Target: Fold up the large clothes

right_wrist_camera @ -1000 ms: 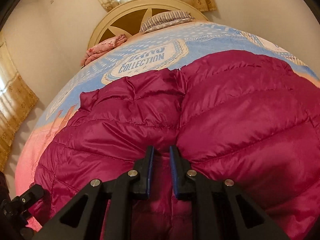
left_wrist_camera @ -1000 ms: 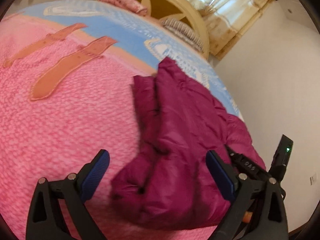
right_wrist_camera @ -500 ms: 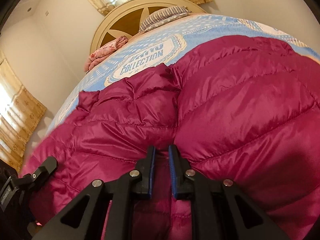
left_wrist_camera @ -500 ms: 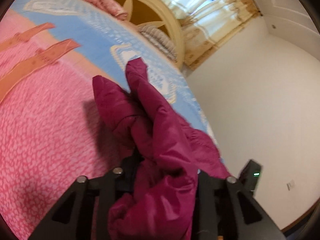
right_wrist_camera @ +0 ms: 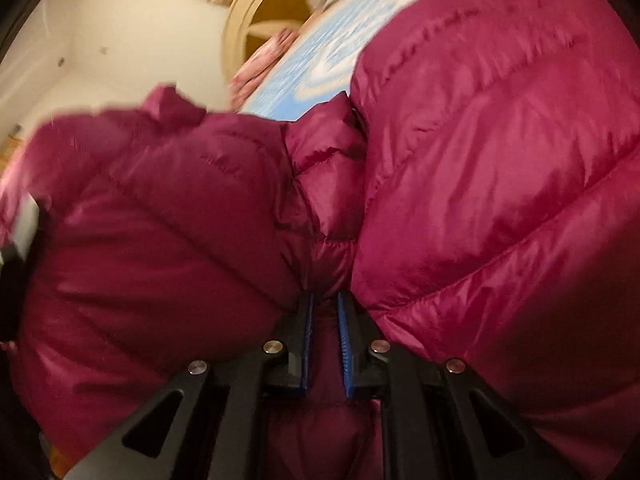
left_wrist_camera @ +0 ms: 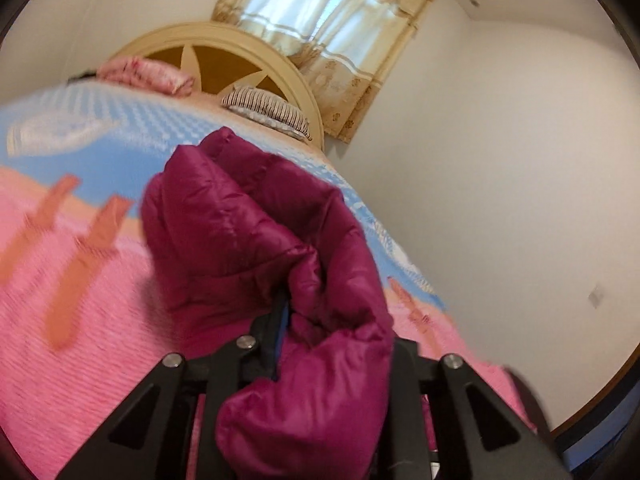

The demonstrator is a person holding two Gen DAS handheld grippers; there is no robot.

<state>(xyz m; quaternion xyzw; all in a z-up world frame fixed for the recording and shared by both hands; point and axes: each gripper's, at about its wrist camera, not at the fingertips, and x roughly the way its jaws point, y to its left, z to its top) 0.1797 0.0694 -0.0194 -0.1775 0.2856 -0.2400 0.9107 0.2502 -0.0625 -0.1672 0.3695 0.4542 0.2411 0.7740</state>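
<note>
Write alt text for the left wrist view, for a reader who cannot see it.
The left gripper is shut on a bunched fold of a magenta puffer jacket, its jaws mostly buried in the fabric. Below lies a bed with a pink and blue cover; beyond are a striped pillow, a round headboard and a curtained window.

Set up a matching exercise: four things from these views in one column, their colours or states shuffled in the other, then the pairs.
1. puffy quilted jacket
2. striped pillow
3. left gripper
4. arched wooden headboard

a. cream with brown panels
b. magenta
c. shut on fabric
d. lying against the headboard

Pairs: 1-b, 2-d, 3-c, 4-a
</note>
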